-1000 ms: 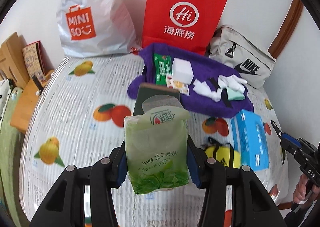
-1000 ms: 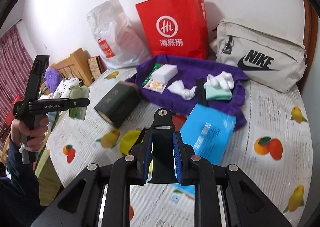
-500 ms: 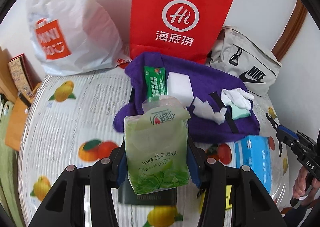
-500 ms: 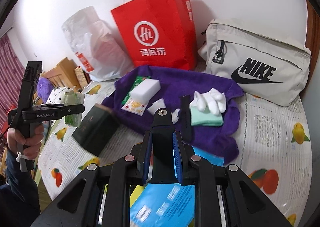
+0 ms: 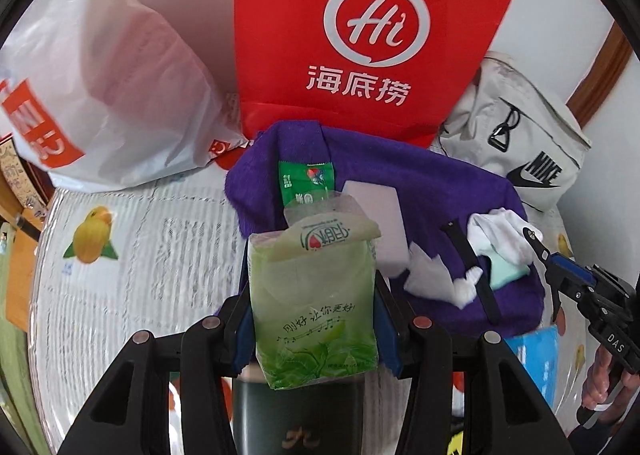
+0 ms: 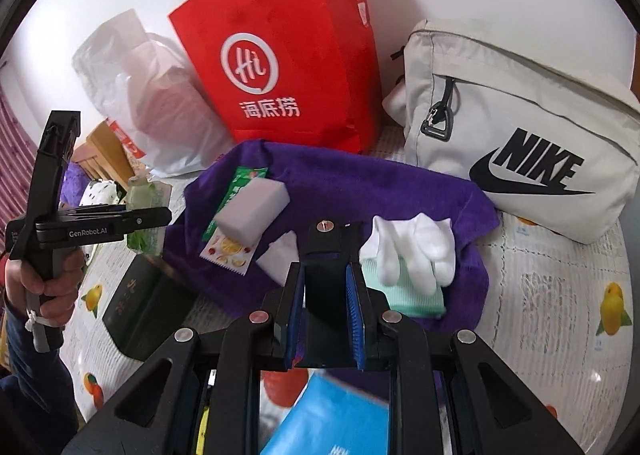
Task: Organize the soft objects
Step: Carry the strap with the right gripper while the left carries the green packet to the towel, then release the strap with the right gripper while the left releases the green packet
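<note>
My left gripper (image 5: 316, 319) is shut on a green tissue pack (image 5: 314, 295) and holds it above the near left edge of the purple towel (image 5: 420, 175). On the towel lie a green sachet (image 5: 306, 185), a white sponge block (image 5: 378, 215), white tissue (image 5: 436, 279), a black strap (image 5: 476, 275) and white gloves on a mint cloth (image 6: 416, 255). My right gripper (image 6: 324, 287) is shut on a flat black object (image 6: 324, 275) just before the towel's near edge. The left gripper with its pack shows in the right view (image 6: 144, 211).
A red Hi paper bag (image 5: 360, 35), a white Miniso plastic bag (image 5: 100, 75) and a beige Nike pouch (image 6: 520, 127) stand behind the towel. A dark green box (image 6: 148, 307) lies near left, a blue tissue box (image 6: 332, 419) near front. The fruit-print cover (image 5: 140, 255) spreads left.
Both grippers have moved forward toward the purple towel. The left still holds the green pack, the right still holds the black object. The towel and bags appear larger.
</note>
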Available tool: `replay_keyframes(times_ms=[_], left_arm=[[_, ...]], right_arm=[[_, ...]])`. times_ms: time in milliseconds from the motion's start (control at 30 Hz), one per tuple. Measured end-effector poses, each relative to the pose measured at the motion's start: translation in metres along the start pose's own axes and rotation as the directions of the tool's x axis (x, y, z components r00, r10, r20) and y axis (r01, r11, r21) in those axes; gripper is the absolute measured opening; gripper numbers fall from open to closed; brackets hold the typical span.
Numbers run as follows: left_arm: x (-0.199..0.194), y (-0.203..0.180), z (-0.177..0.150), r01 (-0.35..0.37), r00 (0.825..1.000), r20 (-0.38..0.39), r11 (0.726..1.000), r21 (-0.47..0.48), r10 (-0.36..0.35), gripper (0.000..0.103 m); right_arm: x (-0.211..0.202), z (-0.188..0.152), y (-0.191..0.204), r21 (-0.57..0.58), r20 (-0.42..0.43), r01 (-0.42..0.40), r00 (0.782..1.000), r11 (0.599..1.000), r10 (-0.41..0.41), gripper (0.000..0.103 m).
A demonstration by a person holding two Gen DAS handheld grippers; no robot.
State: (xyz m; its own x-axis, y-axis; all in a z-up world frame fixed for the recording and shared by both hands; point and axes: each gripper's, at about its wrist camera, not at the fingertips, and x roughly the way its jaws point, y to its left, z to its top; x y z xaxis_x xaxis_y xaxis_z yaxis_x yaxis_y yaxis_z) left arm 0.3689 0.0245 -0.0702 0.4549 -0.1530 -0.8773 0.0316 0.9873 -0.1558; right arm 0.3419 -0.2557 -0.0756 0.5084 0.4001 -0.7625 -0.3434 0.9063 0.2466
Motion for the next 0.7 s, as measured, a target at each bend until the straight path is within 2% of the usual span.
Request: replay_keyframes(times_ms=[167,467,567,633,700], left_arm=[[0.023,0.000,0.009,-0.014,0.999,-0.050,1.000,-0.008,0.014,0.048],[0.052,-0.006,0.014,0.015,0.994,-0.105,1.000,-0.002,-0.015,0.048],[0.057,-0.007,0.015,0.036,0.992,-0.118,0.999,-0.007,-0.037,0.054],[0.058,-0.009,0.015,0.038,0.993,-0.116,0.999,0.004,-0.037,0.066],[0.056,-0.012,0.014,0.027,0.995,-0.102,1.000,0.016,-0.025,0.070]], right_arm=[[0.023,0.008,-0.007,0.009,-0.036,0.025,0.999,1.000,-0.025,0.021],[0.057,0.009,-0.015,0.024,-0.116,0.043,0.992,0.999,-0.040,0.022],[0.066,0.009,-0.019,0.035,-0.145,0.045,0.989,0.998,-0.039,0.022],[0.069,0.008,-0.021,0.047,-0.154,0.044,0.987,0.998,-0.036,0.022],[0.070,0.009,-0.023,0.060,-0.154,0.039,0.988,0.997,-0.030,0.025]])
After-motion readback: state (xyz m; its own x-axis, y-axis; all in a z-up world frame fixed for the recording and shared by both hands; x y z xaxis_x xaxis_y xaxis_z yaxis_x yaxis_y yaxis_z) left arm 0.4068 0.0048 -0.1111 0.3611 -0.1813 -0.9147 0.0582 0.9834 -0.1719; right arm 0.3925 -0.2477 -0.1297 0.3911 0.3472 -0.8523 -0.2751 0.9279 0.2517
